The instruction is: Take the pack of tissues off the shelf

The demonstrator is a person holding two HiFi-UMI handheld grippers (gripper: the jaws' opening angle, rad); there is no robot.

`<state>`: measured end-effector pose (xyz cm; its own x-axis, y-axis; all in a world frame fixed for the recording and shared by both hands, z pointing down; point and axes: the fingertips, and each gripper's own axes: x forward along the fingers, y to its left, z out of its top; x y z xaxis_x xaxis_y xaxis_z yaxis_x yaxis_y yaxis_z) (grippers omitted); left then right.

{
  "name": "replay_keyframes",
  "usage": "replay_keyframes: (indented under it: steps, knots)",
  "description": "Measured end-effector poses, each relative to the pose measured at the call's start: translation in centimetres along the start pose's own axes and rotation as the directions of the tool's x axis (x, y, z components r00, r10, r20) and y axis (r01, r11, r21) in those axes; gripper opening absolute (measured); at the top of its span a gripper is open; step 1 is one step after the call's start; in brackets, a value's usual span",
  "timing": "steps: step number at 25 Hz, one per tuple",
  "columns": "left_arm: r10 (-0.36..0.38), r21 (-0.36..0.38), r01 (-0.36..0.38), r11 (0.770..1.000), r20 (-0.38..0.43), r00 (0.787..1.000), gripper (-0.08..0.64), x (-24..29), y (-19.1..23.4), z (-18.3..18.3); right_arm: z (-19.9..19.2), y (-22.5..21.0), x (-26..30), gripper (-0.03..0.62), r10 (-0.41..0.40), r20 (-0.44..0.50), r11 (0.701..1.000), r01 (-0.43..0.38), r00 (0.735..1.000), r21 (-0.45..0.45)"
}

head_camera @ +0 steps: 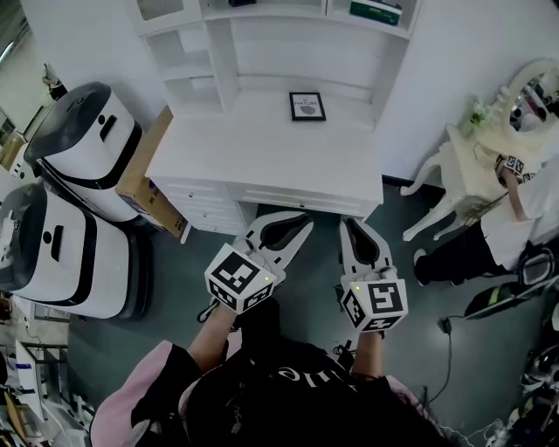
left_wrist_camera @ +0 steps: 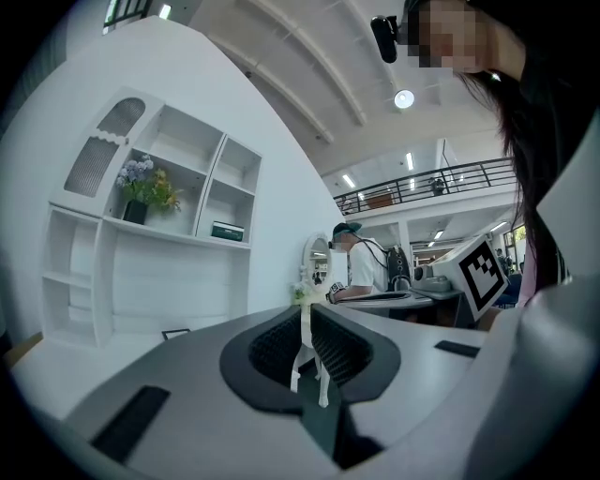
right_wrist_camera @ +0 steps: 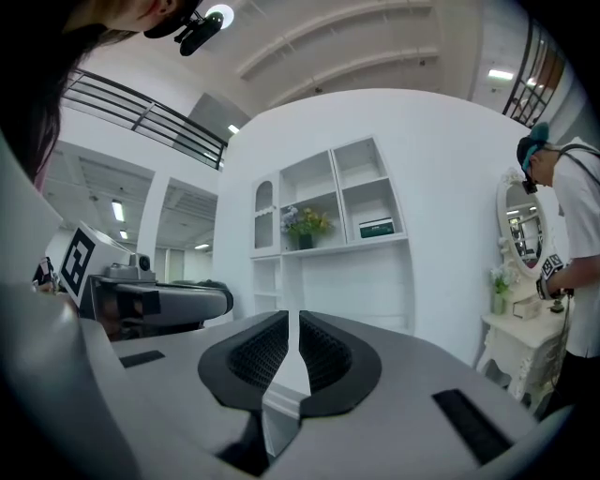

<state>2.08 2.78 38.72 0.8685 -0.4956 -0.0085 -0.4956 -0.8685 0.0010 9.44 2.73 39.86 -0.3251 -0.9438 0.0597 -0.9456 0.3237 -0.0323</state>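
The pack of tissues point(head_camera: 376, 10) is a small green pack lying on an upper shelf of the white shelf unit, in the right-hand compartment. It shows small and far off in the left gripper view point(left_wrist_camera: 227, 231) and in the right gripper view point(right_wrist_camera: 376, 227). My left gripper point(head_camera: 300, 223) and right gripper point(head_camera: 351, 225) are side by side in front of the white desk point(head_camera: 262, 157), both pointing level at the shelves. The left gripper point(left_wrist_camera: 307, 314) is shut with nothing in it. The right gripper point(right_wrist_camera: 292, 323) is shut and empty as well. Both are well short of the pack.
A small framed picture point(head_camera: 307, 106) stands on the desk. A pot of flowers point(left_wrist_camera: 137, 192) sits on the shelf left of the pack. Two white-and-black machines point(head_camera: 83, 148) and a cardboard box point(head_camera: 144, 175) stand at the left. A person point(head_camera: 515, 183) stands by a white dressing table at the right.
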Motion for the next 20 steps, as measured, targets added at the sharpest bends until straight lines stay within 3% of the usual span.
replay_keyframes:
  steps: [10, 20]
  knots:
    - [-0.11, 0.014, 0.11, 0.994, 0.022, 0.994, 0.041, 4.0, 12.6, 1.5, 1.8, -1.0, 13.6, 0.067, -0.074, -0.011, 0.997, 0.074, 0.997, -0.001]
    - [-0.18, 0.014, 0.18, 0.984, 0.056, 0.982, 0.041, 5.2, 20.8, 2.4, 2.5, -0.7, 20.8, 0.067, -0.156, -0.021, 0.988, 0.156, 0.988, -0.012]
